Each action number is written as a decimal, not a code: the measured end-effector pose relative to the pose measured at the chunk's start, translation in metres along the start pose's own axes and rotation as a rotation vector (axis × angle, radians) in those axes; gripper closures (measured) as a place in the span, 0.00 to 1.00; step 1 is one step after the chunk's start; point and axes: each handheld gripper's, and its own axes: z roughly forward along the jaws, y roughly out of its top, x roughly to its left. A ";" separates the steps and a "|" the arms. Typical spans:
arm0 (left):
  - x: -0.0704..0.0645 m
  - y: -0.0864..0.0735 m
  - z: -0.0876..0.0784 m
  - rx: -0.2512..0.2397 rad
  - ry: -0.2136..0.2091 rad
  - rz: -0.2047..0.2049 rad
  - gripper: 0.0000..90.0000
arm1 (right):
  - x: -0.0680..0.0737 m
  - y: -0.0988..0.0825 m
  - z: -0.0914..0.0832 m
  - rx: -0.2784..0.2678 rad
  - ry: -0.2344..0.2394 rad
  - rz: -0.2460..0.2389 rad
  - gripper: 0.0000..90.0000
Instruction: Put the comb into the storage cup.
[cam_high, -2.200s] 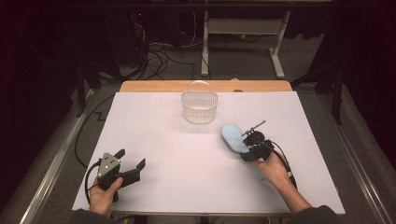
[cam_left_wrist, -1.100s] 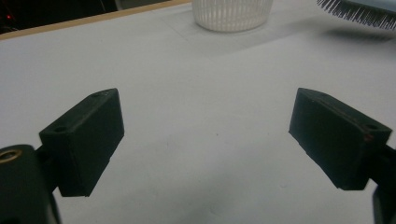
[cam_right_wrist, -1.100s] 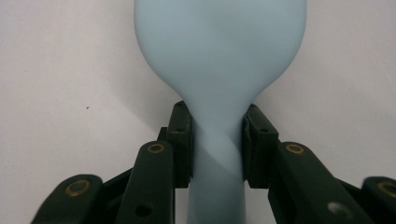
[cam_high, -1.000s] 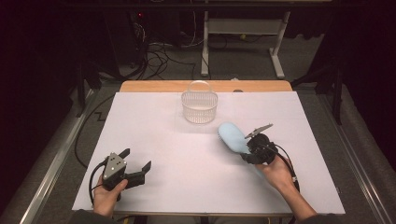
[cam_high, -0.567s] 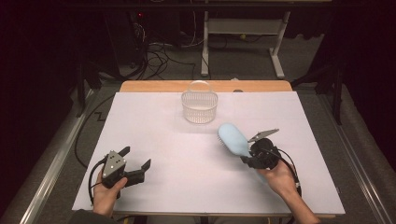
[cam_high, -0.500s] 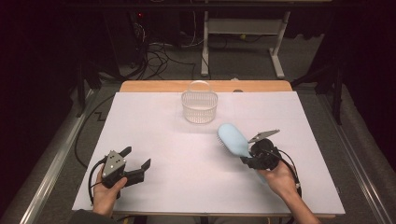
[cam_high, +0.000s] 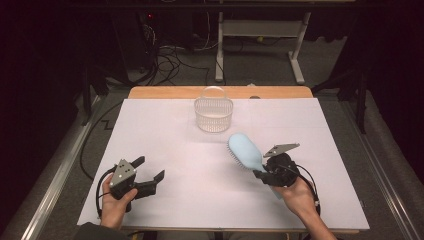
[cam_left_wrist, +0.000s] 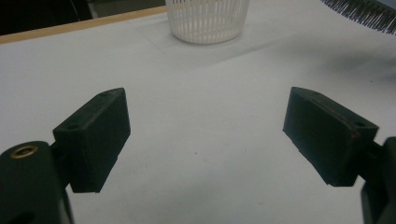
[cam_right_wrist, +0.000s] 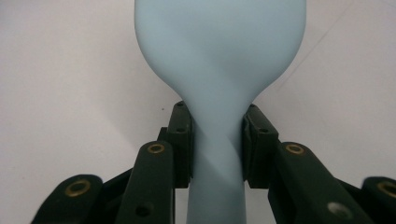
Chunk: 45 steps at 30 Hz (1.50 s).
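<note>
Right claw (cam_high: 261, 172) was locked on the pale blue hairbrush (cam_high: 246, 152), both jaws pressed against the narrow neck of the handle (cam_right_wrist: 217, 154), one on each side, and the right hand (cam_high: 297, 196) sat just behind it. From that grip the paddle head (cam_right_wrist: 219, 42) widened out straight ahead of the jaws, smooth back facing the camera in the right claw view, the white counter (cam_high: 190, 150) behind it. In the high view the brush angled up and away from the claw, its dark bristles (cam_left_wrist: 362, 10) showing along the underside, the head raised off the counter.

Over on the other side, the left claw (cam_high: 149, 176) sat in the left hand (cam_high: 115, 197) near the front edge of the counter, jaws spread wide with nothing between them, having just eased in a touch, and bare white surface showed through the gap in the left claw view.

Farther out, well beyond both claws, stood the white slatted basket (cam_high: 213, 114) with its handle arched over the top, upright near the far wooden edge (cam_high: 165, 92) of the counter. From the left claw it lay ahead and slightly left of centre; the brush head hung between it and the right claw, apart from the basket
</note>
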 end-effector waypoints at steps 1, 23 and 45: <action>0.000 0.001 0.000 -0.001 -0.004 0.000 0.17 | 0.001 0.000 0.000 -0.004 0.003 -0.001 0.78; -0.008 0.011 0.009 -0.016 -0.061 -0.008 0.19 | 0.024 0.001 -0.001 -0.048 0.059 -0.030 0.78; -0.031 0.028 0.027 -0.007 -0.185 0.033 0.17 | 0.048 0.012 0.005 -0.088 0.101 -0.087 0.78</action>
